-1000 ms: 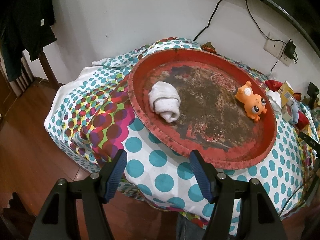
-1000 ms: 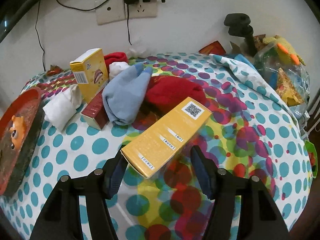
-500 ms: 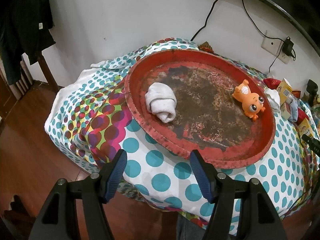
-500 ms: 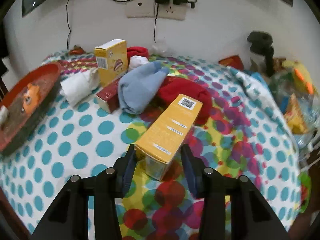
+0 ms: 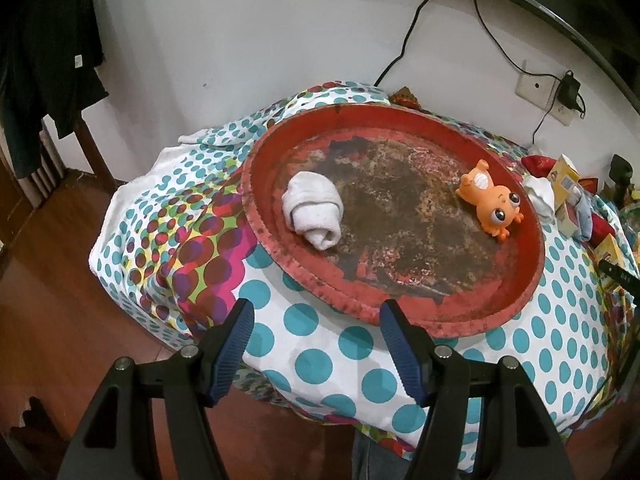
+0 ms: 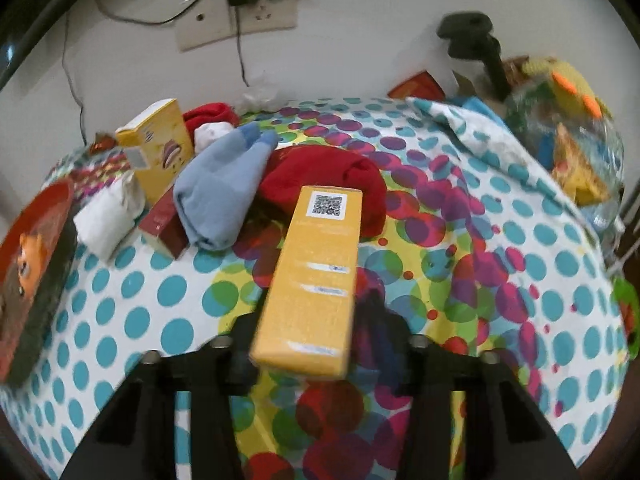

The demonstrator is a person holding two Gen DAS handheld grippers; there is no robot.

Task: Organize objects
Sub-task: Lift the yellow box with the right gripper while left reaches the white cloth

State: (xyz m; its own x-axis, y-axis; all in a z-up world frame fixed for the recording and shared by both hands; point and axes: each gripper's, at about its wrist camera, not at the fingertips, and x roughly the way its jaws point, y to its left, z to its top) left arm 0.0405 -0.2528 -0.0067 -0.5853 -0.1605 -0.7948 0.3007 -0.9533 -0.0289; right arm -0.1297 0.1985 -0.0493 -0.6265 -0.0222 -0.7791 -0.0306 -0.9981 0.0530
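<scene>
My right gripper (image 6: 308, 320) is closing on the near end of a long yellow box (image 6: 316, 264), and its pads press the box's sides. The box points away toward a red sock (image 6: 336, 172). A blue sock (image 6: 216, 188), a white sock (image 6: 108, 216), a small dark red box (image 6: 164, 224) and an upright yellow carton (image 6: 160, 148) lie to the left of it. My left gripper (image 5: 316, 308) hangs open and empty before the near rim of a worn red round tray (image 5: 528, 280). The tray holds a rolled white sock (image 5: 314, 212) and an orange toy (image 5: 490, 204).
A dotted cloth (image 5: 356, 344) covers the table and drops to the wooden floor (image 5: 48, 300) on the left. A chair with dark clothes (image 5: 44, 60) stands at far left. A clear bag of toys (image 6: 568, 148) and a black stand (image 6: 476, 40) crowd the far right. Cables run from a wall socket (image 6: 240, 20).
The right jaws have come together onto the yellow box, which now lies straight along the fingers instead of slanting. The left gripper has stayed open and barely shifted.
</scene>
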